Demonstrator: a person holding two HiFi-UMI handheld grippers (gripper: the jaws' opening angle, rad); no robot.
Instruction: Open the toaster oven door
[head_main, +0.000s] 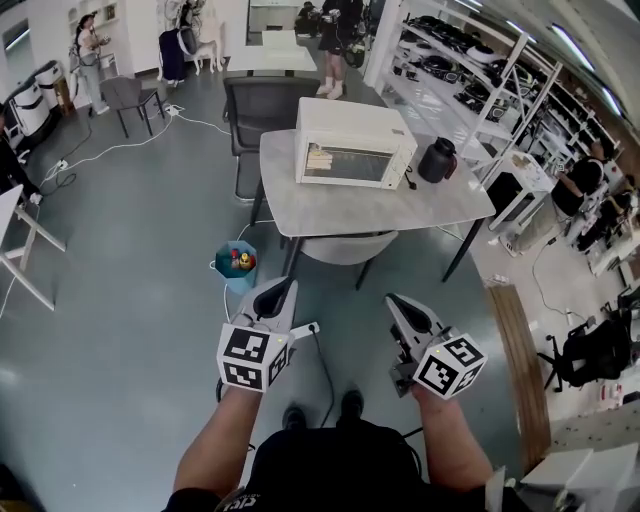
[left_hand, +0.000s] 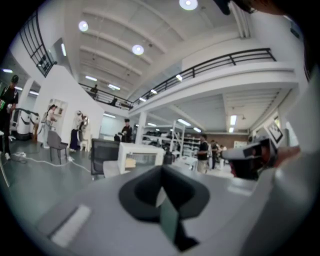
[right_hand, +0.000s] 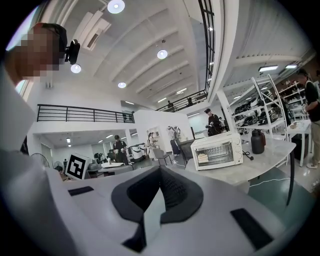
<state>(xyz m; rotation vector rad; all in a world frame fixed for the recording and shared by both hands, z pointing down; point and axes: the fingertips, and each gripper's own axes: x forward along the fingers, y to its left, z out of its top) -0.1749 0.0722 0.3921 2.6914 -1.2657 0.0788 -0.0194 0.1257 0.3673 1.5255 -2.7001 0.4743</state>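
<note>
Wide open lab hall: stocked metal shelving racks (head_main: 480, 75) stand at two o'clock, cables (head_main: 200, 122) trail across the grey floor (head_main: 120, 330) at ten o'clock, and a railed mezzanine (left_hand: 225, 75) overlooks the room.

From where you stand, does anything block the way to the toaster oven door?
Nothing visible. Only floor and tabletop lie between the left gripper, the right gripper and the toaster oven door; the black jug stands beside it, the blue bucket off to the left.
</note>
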